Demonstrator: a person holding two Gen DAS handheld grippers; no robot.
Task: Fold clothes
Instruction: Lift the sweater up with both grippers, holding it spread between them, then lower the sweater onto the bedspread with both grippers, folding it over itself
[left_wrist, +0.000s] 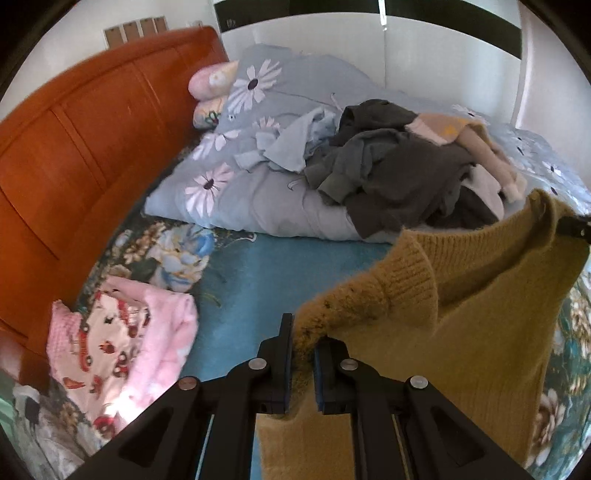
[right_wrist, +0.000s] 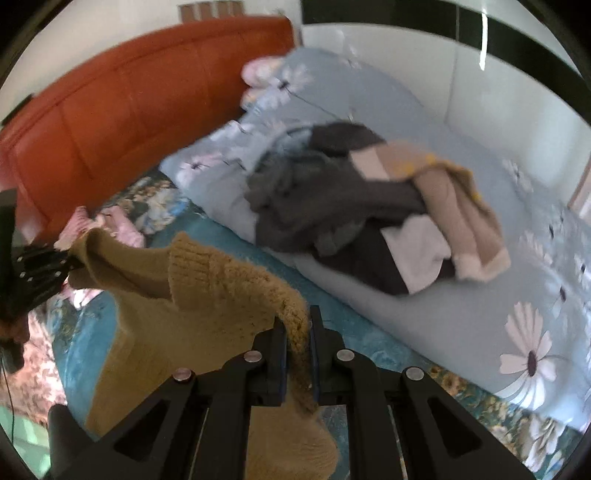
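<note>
Mustard-yellow ribbed knit sweater (left_wrist: 461, 302), held up in the air above the teal floral bedsheet (left_wrist: 236, 295), clear of it at the top and hanging down toward the near edge of the bed. Top edge stretched roughly level between the two tools, ribbed collar (left_wrist: 413, 277) sagging at the middle; long axis of that held edge running left to right, body of the garment dropping below it. Left gripper (left_wrist: 303, 354) closed on one shoulder end of the knit, fabric pinched between its pads; right gripper (right_wrist: 297, 343) closed likewise on the other shoulder end, seen from the left wrist view only as a dark tip at the far corner of the cloth. Both tools equally at the garment, neither nearer; flat sheet lying below and ahead of the jaws, toward the head of the bed. Judged: lowering onto that open patch of sheet would call for keeping the held edge taut and level, so the body lands flat rather than bunched. Further out, pink printed garment (left_wrist: 122, 347) lying flat near the left edge by the orange wooden headboard (left_wrist: 74, 155); loose heap of dark grey, beige and pale blue clothes (left_wrist: 399, 173) resting on the pale blue daisy-print quilt (left_wrist: 229, 184) along the far side against the wall.
</note>
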